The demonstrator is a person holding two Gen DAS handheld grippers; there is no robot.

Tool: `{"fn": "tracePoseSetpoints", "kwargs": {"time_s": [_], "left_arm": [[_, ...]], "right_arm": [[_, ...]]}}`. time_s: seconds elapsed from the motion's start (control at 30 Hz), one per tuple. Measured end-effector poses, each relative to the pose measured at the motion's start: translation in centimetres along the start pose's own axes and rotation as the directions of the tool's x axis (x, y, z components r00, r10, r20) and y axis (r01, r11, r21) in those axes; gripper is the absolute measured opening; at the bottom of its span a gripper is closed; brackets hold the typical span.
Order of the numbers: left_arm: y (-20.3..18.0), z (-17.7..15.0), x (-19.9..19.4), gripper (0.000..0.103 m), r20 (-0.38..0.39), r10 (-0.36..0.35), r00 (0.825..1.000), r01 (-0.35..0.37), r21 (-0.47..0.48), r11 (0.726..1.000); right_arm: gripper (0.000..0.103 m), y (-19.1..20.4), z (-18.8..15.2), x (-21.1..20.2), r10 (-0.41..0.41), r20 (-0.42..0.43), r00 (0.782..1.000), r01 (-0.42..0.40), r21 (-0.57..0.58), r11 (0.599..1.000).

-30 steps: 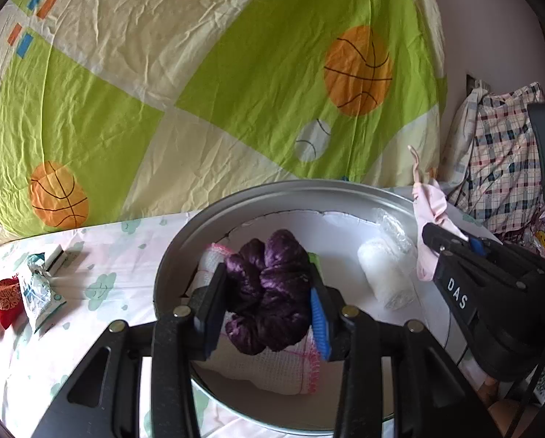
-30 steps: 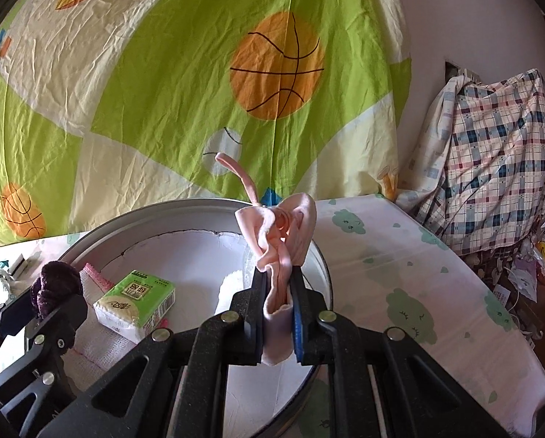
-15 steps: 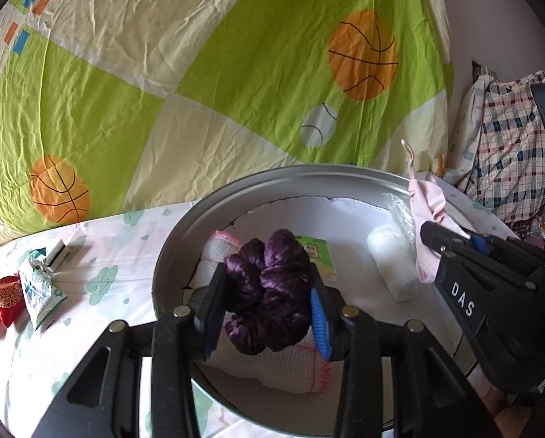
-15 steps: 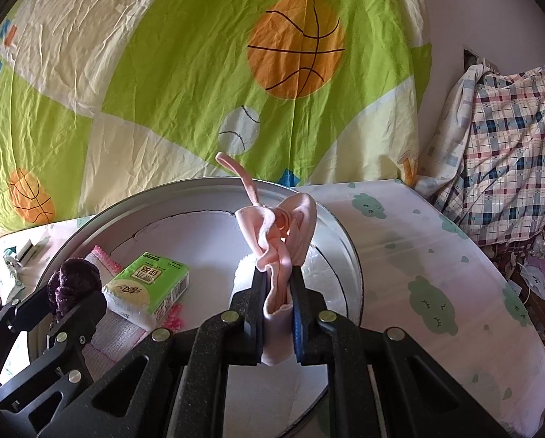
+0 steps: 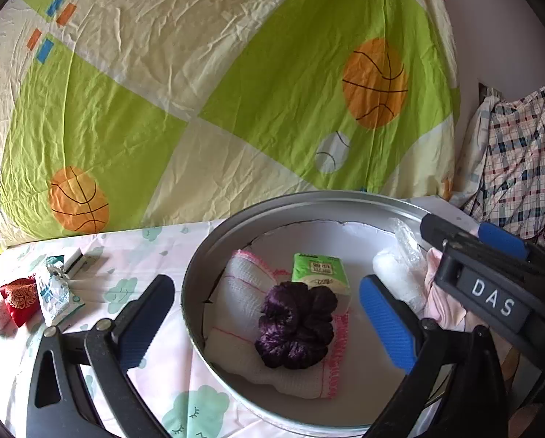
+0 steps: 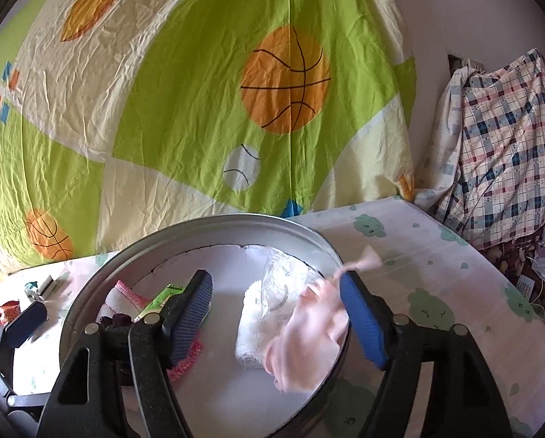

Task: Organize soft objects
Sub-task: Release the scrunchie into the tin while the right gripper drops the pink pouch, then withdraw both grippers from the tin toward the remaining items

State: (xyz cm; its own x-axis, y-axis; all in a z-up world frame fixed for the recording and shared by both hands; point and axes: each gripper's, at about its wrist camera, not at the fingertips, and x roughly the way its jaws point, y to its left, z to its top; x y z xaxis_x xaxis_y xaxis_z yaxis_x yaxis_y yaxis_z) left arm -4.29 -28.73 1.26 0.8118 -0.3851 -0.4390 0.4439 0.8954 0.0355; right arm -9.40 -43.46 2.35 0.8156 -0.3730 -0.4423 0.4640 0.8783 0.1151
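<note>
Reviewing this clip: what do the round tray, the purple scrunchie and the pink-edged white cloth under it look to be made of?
Round tray: likely thin metal, going by its dull grey sheen and rolled rim; a white liner covers its floor.
Purple scrunchie: gathered fabric with a satin or velvet gloss, shiny on the folds.
White cloth: woven cotton-like gauze, matte, with a visible grid weave and pink stitched edging.

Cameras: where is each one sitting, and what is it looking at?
Left wrist: rides the left gripper, looking down at the purple scrunchie in the round tin; its open jaws show.
Right wrist: rides the right gripper, looking over the pink cloth; its open jaws show.
Shared: tin, scrunchie, basketball sheet.
</note>
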Motion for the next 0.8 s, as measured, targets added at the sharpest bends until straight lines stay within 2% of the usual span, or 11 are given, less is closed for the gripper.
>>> {"fn": "tracePoseSetpoints", "kwargs": {"time_s": [0.2, 0.3, 0.37, 0.63, 0.8], "left_arm": [[0.4, -0.1, 0.1, 0.103, -0.008, 0.011, 1.000, -0.011, -0.024, 1.000], [0.5, -0.2, 0.2, 0.103, -0.009, 0.013, 1.000, -0.013, -0.035, 0.999], [0.6, -0.3, 0.1, 0.103, -0.007, 0.021, 1.000, -0.022, -0.033, 0.999], [1.8, -0.5, -0.9, 0.103, 0.064, 0.108, 0.992, -0.106, -0.023, 0.994], [2.8, -0.7, -1.5, 0.103, 0.089, 0.148, 0.985, -0.145, -0.034, 0.989]], "right_arm": [[0.075, -0.3, 0.4, -1.1, -0.012, 0.061, 0.998, 0.011, 0.023, 1.000], [0.080, -0.8, 0.6, -1.5, -0.027, 0.085, 0.996, 0.023, 0.048, 0.999], [0.080, -1.1, 0.7, -1.7, -0.027, 0.094, 0.995, 0.020, 0.068, 0.997], [0.080, -0.8, 0.5, -2.5, -0.053, 0.158, 0.986, 0.047, 0.043, 0.998], [0.081, -0.2, -0.1, -3.5, -0.085, 0.243, 0.966, 0.087, 0.001, 0.996]]}}
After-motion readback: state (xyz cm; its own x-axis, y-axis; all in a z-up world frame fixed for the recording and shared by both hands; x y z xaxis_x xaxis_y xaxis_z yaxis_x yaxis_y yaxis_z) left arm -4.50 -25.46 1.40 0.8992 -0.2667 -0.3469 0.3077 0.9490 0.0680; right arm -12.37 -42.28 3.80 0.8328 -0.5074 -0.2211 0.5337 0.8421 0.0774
